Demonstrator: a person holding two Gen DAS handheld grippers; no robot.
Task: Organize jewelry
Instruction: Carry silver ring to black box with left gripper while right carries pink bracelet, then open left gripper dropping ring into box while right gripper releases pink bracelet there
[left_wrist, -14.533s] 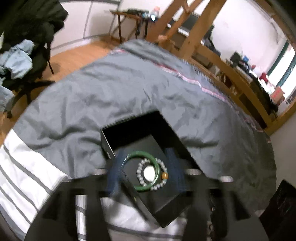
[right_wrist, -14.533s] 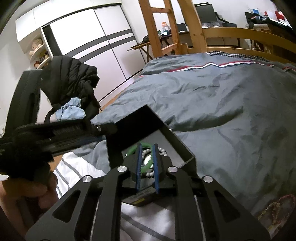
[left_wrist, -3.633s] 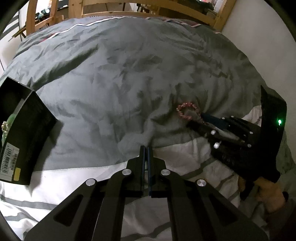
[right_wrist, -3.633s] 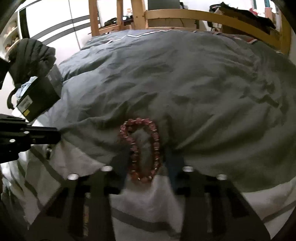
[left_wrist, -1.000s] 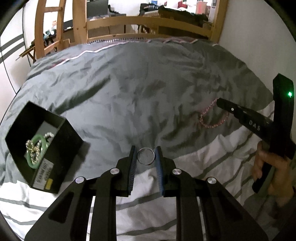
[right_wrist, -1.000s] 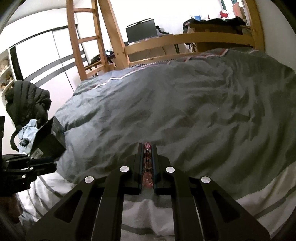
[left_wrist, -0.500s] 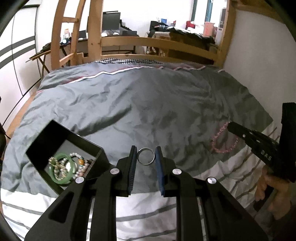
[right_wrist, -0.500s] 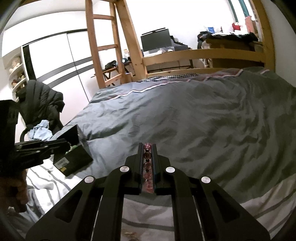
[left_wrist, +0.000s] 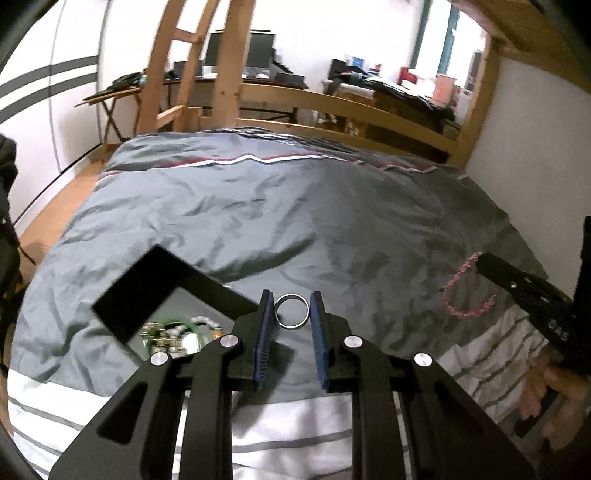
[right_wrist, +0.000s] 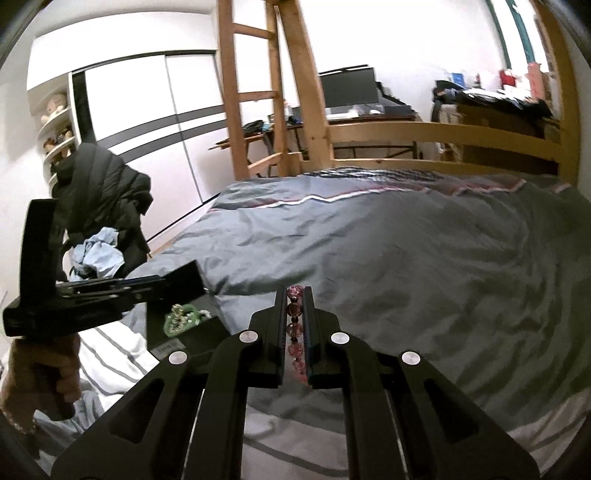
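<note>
Above the grey duvet (left_wrist: 332, 206), metal ring (left_wrist: 293, 311) clamped between left gripper (left_wrist: 291, 314) pads, pink bead bracelet (right_wrist: 294, 328) clamped in right gripper (right_wrist: 295, 314), black box (left_wrist: 162, 280) positioned near the duvet's left edge.

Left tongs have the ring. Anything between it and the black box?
Nothing visible. The ring sits clamped in the left tongs above the duvet; the open black box lies just left of it, top uncovered, with bracelets already inside. The right tongs are far right.
</note>
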